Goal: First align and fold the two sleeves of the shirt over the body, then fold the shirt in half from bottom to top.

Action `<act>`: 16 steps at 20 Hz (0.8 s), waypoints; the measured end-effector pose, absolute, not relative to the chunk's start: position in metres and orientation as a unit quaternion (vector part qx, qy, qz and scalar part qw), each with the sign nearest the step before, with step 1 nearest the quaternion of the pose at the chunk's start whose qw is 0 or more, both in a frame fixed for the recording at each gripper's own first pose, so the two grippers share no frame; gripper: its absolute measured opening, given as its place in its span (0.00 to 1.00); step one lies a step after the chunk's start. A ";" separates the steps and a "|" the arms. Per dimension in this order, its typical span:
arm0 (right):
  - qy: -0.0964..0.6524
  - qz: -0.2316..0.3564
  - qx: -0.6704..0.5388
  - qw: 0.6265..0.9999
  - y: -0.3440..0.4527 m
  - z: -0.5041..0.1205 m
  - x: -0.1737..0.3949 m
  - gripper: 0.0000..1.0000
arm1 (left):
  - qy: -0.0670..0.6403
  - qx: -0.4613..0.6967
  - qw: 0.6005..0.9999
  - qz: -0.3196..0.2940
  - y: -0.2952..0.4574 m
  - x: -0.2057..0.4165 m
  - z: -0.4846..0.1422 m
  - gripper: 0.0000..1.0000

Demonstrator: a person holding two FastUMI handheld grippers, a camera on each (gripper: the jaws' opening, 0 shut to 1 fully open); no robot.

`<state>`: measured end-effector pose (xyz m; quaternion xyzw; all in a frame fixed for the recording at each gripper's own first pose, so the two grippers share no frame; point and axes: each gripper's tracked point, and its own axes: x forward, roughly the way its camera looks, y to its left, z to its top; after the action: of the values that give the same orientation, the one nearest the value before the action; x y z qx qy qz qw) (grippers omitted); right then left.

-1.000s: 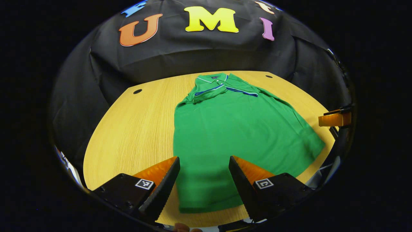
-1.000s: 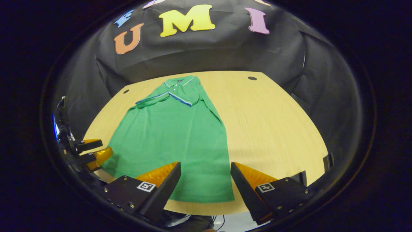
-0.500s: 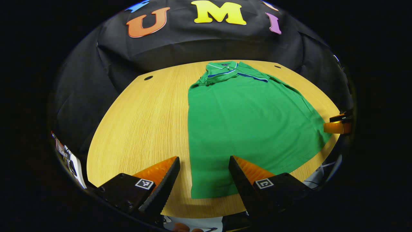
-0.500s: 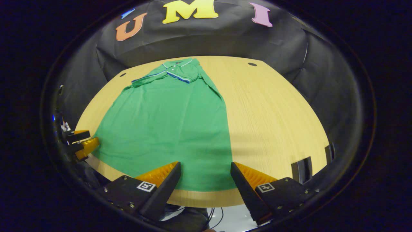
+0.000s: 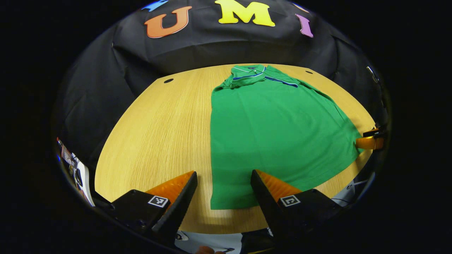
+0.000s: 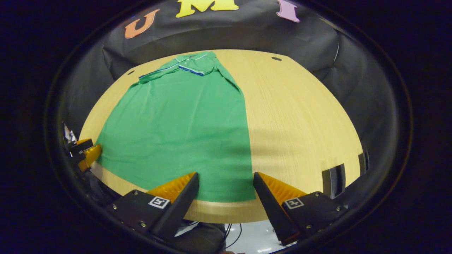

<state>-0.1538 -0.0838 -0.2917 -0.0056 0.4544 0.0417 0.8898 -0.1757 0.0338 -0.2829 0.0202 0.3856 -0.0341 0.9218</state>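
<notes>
Green polo shirt with blue-trimmed collar, sleeves folded in, flat on light wooden table, left gripper and right gripper both spread wide at its hem corners, gripping nothing.

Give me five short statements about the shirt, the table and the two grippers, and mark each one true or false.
1. The green shirt lies flat on the wooden table. True.
2. Both sleeves stick out sideways. False: they lie folded over the body.
3. The left gripper is clamped on the hem. False: it is open, holding nothing.
4. The right gripper is open. True.
5. The collar is at the far end. True.
</notes>
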 end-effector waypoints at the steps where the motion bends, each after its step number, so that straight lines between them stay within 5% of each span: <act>1: 0.456 0.038 -0.001 0.889 -0.084 -0.291 -0.154 1.00 | 0.383 0.010 0.923 -0.028 0.034 -0.176 -0.285 0.99; 5: 0.456 0.022 0.009 0.889 -0.076 -0.291 -0.153 1.00 | 0.396 -0.019 0.918 -0.012 0.027 -0.181 -0.290 0.98; 6: 0.453 0.028 0.007 0.891 -0.070 -0.289 -0.154 0.76 | 0.403 -0.016 0.915 -0.024 0.020 -0.180 -0.290 0.96; 9: 0.441 0.033 0.000 0.897 -0.057 -0.288 -0.152 0.05 | 0.404 0.006 0.914 -0.025 0.015 -0.175 -0.288 0.18; 10: 0.442 0.036 -0.003 0.896 -0.055 -0.288 -0.151 0.03 | 0.407 0.003 0.913 -0.020 0.015 -0.176 -0.288 0.03; 16: 0.445 0.041 0.028 0.894 -0.056 -0.287 -0.148 0.01 | 0.426 -0.041 0.903 -0.026 0.012 -0.175 -0.287 0.03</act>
<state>-0.1483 -0.0558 -0.2870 0.0278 0.4452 0.0407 0.8940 -0.1746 0.0117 -0.2872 -0.0411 0.4265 -0.0260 0.9032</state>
